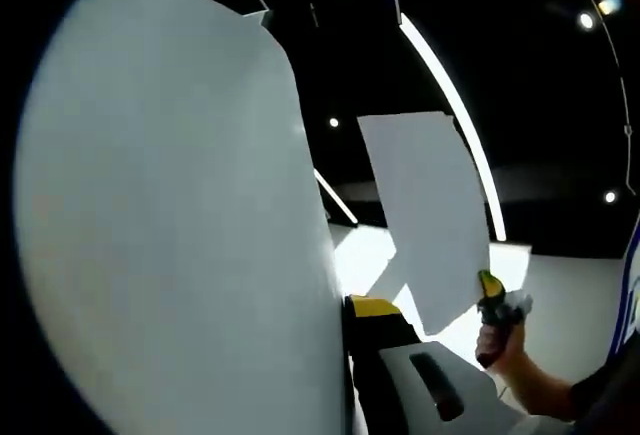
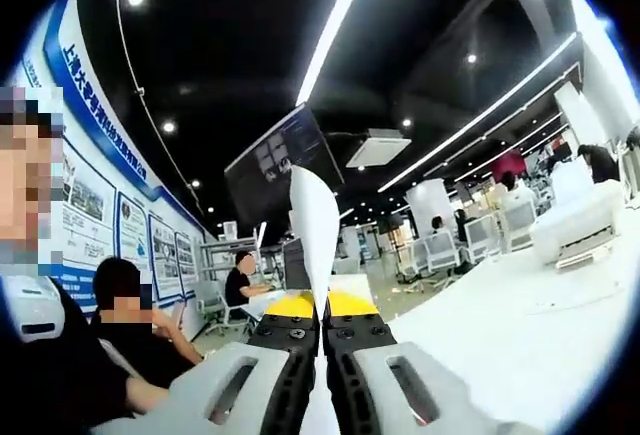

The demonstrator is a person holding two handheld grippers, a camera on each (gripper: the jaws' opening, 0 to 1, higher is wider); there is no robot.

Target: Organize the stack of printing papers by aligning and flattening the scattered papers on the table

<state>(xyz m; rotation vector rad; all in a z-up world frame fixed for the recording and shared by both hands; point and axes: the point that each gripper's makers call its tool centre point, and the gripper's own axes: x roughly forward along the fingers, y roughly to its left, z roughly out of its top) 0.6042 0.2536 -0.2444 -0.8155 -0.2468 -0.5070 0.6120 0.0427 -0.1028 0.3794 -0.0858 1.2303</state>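
A: Left gripper view. Where is the paper relative to the jaws?
B: A large white sheet stands edge-on against the left gripper, rising from 6 toward 11 o'clock; it hides one jaw, so the jaw state cannot be told. At 4 o'clock a hand holds the right gripper, closed on a second sheet raised toward 12.

A: Right gripper view?
B: The jaws stand pressed together at 6 o'clock, clamping that sheet, seen edge-on, between the yellow pads. A white table lies at 4 o'clock.
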